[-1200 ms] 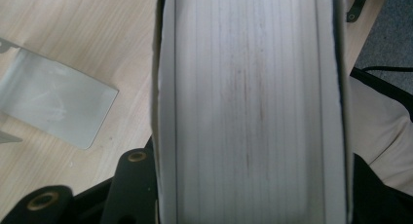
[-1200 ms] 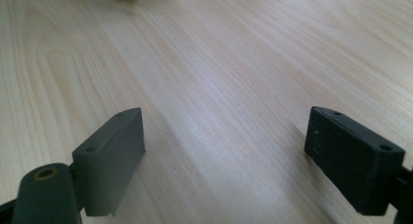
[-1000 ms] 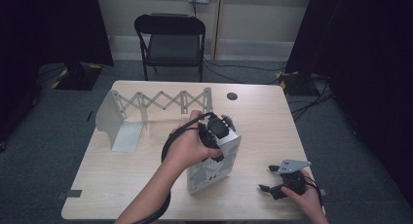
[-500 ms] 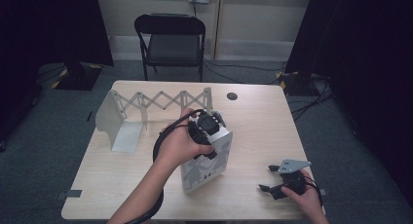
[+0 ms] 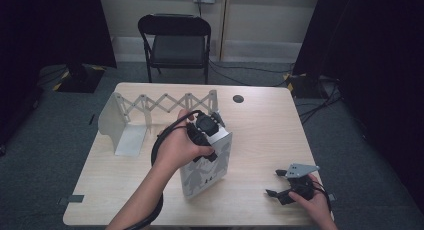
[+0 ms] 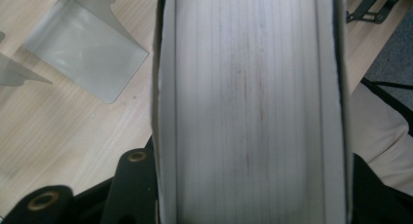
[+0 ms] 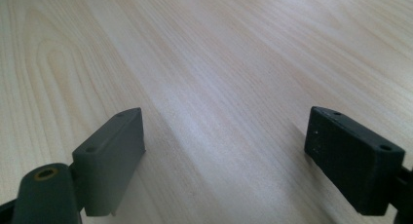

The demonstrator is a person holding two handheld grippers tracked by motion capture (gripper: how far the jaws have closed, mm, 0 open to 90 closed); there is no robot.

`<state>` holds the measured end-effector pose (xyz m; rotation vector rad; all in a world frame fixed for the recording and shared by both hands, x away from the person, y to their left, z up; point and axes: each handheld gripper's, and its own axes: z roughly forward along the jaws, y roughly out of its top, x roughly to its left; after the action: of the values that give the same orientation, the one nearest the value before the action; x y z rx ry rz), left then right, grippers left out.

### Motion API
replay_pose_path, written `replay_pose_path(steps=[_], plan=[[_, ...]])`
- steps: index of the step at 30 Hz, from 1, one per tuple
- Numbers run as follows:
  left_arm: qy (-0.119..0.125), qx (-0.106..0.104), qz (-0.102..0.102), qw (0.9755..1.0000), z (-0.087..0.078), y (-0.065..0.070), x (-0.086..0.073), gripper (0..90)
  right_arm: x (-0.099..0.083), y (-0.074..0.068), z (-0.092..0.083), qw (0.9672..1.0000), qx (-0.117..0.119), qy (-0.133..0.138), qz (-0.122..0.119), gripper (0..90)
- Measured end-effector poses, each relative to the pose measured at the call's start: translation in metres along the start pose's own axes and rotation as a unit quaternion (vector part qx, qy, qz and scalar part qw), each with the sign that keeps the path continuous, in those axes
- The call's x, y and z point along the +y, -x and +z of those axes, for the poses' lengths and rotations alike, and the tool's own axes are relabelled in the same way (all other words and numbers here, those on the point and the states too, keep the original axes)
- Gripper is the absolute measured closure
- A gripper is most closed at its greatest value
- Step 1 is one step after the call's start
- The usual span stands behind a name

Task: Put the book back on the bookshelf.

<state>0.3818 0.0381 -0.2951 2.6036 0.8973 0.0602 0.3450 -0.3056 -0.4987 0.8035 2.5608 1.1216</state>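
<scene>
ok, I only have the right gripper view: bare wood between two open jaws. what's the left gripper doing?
Observer: The left gripper is clamped on the top of a thick book standing on edge mid-table.
Operator: clamped across the covers?
Observer: Yes. The left gripper view looks down the book's page edges, with a black jaw against each cover.
Operator: anything near it?
Observer: A white expanding book rack stands behind it on the table, with a grey bookend plate at its left end.
Operator: and my gripper?
Observer: The right gripper rests near the table's front right corner, jaws open, apart from the book.
</scene>
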Motion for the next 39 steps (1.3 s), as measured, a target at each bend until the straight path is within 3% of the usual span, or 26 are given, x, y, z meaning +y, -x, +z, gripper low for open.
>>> replay_pose_path(steps=[13, 30, 31, 39], plan=[[0.003, 0.009, -0.009, 0.9999, -0.007, -0.007, -0.008, 52.1, 0.0, 0.0, 0.0, 1.0, 0.0, 0.0, 0.0, 14.3], [0.008, 0.022, -0.044, 0.9988, -0.016, -0.02, -0.02, 52.1, 0.0, 0.0, 0.0, 1.0, 0.0, 0.0, 0.0, 14.3], [0.002, 0.023, -0.036, 0.9991, -0.017, -0.022, -0.02, 52.1, 0.0, 0.0, 0.0, 1.0, 0.0, 0.0, 0.0, 14.3], [0.002, 0.029, -0.046, 0.9985, -0.019, -0.027, -0.025, 52.0, 0.0, 0.0, 0.0, 1.0, 0.001, 0.0, 0.001, 14.4]])
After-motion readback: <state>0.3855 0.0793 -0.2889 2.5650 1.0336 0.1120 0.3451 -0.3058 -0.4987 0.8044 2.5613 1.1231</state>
